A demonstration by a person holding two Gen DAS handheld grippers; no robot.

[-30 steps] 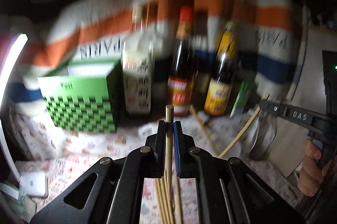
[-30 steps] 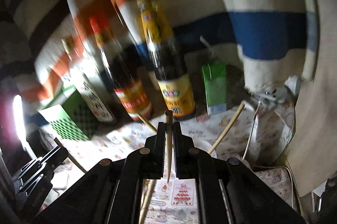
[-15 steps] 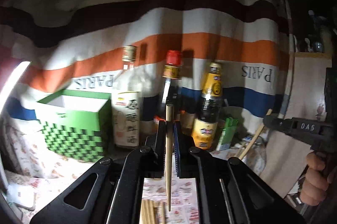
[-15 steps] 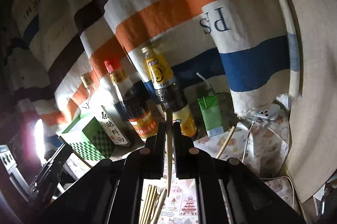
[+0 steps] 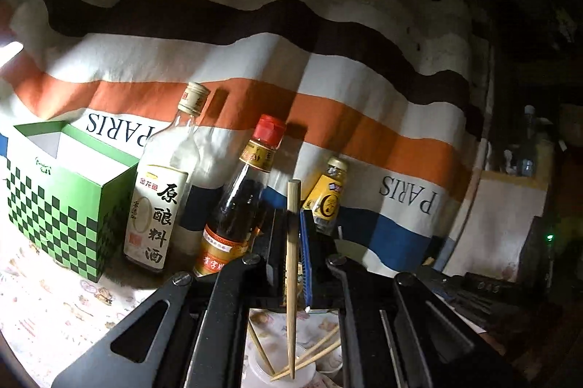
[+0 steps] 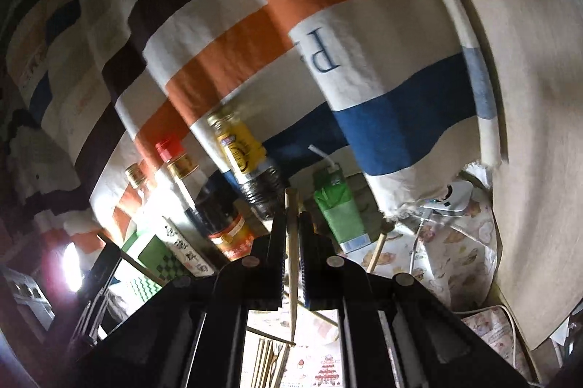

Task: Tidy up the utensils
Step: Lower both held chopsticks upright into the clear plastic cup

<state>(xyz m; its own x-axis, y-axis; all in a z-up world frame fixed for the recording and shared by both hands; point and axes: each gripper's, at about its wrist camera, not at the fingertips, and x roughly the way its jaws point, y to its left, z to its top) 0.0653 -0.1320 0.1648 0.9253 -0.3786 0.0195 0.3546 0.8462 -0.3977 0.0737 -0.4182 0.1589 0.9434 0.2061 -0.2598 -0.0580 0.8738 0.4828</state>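
My left gripper (image 5: 290,242) is shut on a wooden chopstick (image 5: 292,264) that stands upright between the jaws, its lower tip inside a clear plastic cup (image 5: 280,368) holding a few other chopsticks (image 5: 313,351). My right gripper (image 6: 291,242) is shut on another upright chopstick (image 6: 291,257). Below it several loose chopsticks (image 6: 266,362) lie on the patterned tablecloth (image 6: 320,366). The left gripper's dark body shows at the left edge of the right wrist view (image 6: 98,282).
A green checkered open box (image 5: 69,191), a clear bottle with a white label (image 5: 160,195), a red-capped dark bottle (image 5: 240,202) and a yellow-labelled bottle (image 5: 326,195) stand against a striped cloth (image 5: 255,60). A green drink carton (image 6: 337,206) and a white plug with cable (image 6: 448,202) sit at right.
Both grippers have risen and tilted upward, each still holding its chopstick. The left gripper's chopstick now hangs with its tip in the plastic cup. The bottles look nearer and lower.
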